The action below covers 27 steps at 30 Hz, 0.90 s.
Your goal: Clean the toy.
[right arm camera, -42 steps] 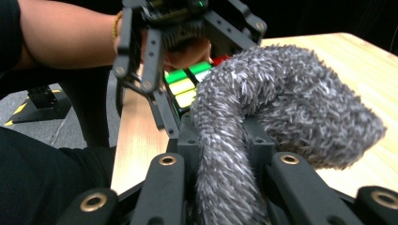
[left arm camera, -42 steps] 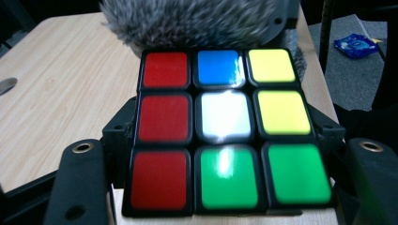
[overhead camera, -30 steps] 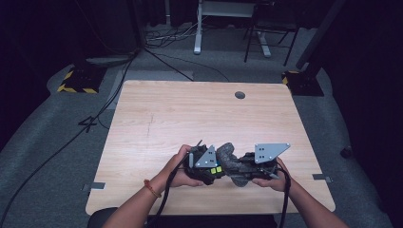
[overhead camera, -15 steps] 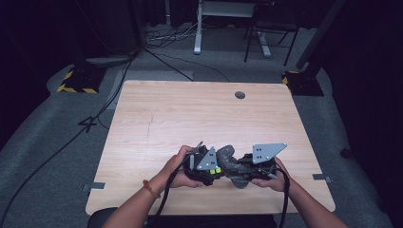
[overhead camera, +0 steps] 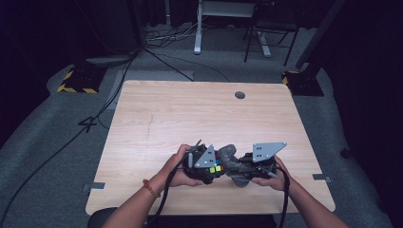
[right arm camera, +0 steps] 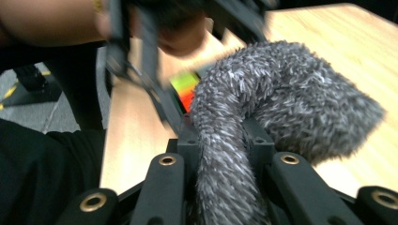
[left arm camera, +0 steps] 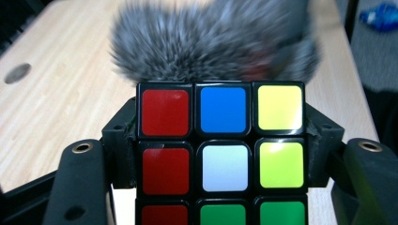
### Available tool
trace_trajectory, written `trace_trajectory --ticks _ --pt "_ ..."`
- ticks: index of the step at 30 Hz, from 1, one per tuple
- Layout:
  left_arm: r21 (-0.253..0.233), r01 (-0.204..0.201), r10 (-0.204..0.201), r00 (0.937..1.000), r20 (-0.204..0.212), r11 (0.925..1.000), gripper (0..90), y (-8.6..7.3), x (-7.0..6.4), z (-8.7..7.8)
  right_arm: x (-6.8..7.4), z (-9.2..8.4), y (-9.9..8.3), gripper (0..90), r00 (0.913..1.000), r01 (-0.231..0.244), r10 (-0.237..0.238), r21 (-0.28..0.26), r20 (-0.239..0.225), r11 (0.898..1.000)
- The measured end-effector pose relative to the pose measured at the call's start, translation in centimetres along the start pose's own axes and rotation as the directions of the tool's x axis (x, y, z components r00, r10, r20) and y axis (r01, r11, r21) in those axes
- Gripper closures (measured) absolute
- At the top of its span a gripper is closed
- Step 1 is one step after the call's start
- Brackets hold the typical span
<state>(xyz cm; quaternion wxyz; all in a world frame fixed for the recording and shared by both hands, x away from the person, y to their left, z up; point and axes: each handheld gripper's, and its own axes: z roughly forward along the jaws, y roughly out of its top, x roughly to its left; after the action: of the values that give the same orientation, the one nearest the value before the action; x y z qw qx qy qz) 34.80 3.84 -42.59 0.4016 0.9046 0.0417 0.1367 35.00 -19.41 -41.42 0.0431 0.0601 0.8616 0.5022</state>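
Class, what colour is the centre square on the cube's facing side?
White, clearest in the left gripper view.

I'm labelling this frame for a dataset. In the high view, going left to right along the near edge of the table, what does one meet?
Left hand → left gripper → puzzle cube → grey furry cloth → right gripper → right hand.

Cube point(left arm camera: 220, 154) left of fuzzy thing point(overhead camera: 231, 160), near table's point(overhead camera: 190, 114) front edge.

Bright table point(overhead camera: 180, 114), dark surroundings (fur point(left arm camera: 211, 42) seemingly motion-blurred).
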Motion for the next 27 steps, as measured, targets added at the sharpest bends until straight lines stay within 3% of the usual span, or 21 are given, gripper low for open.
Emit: trace_trajectory --ticks 5,8,12,16,18,19,22,24,27 --pt "0.043 -0.027 0.027 0.9996 -0.005 0.9987 32.9 0.6 -0.4 1.0 0.9 0.6 1.1 74.5 0.9991 0.035 -0.035 -0.002 -0.023 0.999" --pt "0.040 -0.001 0.001 1.0000 -0.004 0.9992 33.1 0.1 -0.1 1.0 0.8 0.8 1.2 74.5 0.9995 0.031 -0.031 0.007 -0.005 0.999" --pt "-0.022 0.050 -0.051 0.9986 -0.014 0.9985 33.2 -0.2 0.8 -0.3 -0.2 -0.2 0.1 74.5 0.9986 -0.022 0.022 0.015 0.049 1.000" --pt "-0.107 0.093 -0.094 0.9955 -0.010 0.9900 33.2 -0.5 1.4 -1.6 -2.1 -0.9 -1.7 74.4 0.9910 -0.099 0.095 0.037 0.095 0.994" --pt "-0.145 0.100 -0.102 0.9948 -0.004 0.9844 33.3 -0.3 1.4 -2.1 -2.9 -0.7 -2.5 74.3 0.9871 -0.144 0.140 0.048 0.078 0.988" --pt "-0.145 0.091 -0.093 0.9956 -0.010 0.9853 33.3 -0.2 1.3 -2.2 -3.1 -0.4 -2.7 74.3 0.9865 -0.151 0.147 0.059 0.072 0.987" --pt "-0.133 0.072 -0.074 0.9972 -0.011 0.9884 33.2 -0.2 1.0 -2.0 -2.8 0.2 -2.6 74.2 0.9905 -0.137 0.137 0.041 0.010 0.990" --pt "-0.151 0.085 -0.084 0.9963 0.014 0.9848 33.1 -0.4 1.2 -2.1 -2.4 0.0 -2.3 74.2 0.9935 -0.114 0.114 0.013 -0.008 0.993" --pt "-0.185 0.119 -0.107 0.9914 0.076 0.9755 32.7 -0.7 1.5 -2.3 -2.1 -0.4 -2.2 74.4 0.9917 -0.120 0.118 -0.044 -0.051 0.992"
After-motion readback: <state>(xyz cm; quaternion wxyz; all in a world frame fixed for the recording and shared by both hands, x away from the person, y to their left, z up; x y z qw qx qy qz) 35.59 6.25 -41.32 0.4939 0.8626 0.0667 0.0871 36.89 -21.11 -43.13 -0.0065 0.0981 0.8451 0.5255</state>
